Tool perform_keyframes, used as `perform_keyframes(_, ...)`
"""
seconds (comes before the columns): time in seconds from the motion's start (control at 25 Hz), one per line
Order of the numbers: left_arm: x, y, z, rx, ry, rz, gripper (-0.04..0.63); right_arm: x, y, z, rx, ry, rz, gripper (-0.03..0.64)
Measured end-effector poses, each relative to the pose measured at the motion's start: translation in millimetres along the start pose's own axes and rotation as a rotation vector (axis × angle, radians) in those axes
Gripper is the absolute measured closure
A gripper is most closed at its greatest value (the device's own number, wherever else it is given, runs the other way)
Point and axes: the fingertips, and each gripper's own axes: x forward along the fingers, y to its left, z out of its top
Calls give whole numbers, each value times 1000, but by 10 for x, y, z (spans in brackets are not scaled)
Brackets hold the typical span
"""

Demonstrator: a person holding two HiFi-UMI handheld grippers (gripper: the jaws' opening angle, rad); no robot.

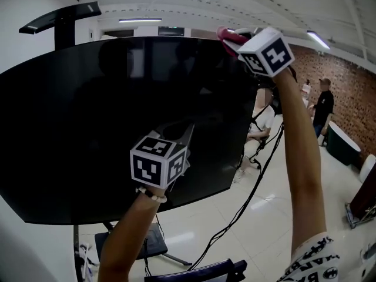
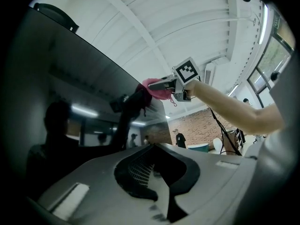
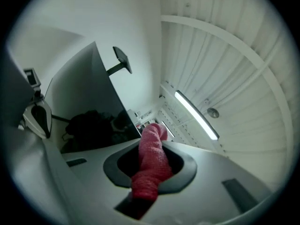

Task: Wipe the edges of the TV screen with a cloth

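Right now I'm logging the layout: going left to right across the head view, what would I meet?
left tool → pink cloth, clamped in the right tool → standing person by the brick wall

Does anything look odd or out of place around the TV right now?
Nothing stands out. The TV screen looks intact, and the red cloth is clamped in the right gripper at the screen's top right corner.

Count: one screen, one cloth, two tongs, one bystander.
One TV screen (image 1: 88,128), one pink cloth (image 1: 226,35), left tongs (image 1: 187,133) and right tongs (image 1: 235,40), one standing bystander (image 1: 322,107).
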Motion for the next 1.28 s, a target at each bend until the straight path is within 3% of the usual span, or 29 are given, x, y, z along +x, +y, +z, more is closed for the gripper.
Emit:
perform_keyframes(0.2,-385,168,12,3,5,34,595,56,236,325,-122,48,-5,541)
perform_keyframes(0.44,-657,358,170,13,-5,99,595,83,552,584,-405,124,-8,541)
perform_keyframes(0.84,-872,453,305,33,34,206,595,178,723,778,-638,199,45,541)
perform_keyframes(1.12,-1234,752,360,37,38,288,594,286,1048,1228,-667,139,118,541)
perform_keyframes(1.28,-1482,968,549,84,56,322,594,318,1263,1525,-656,123,130,541)
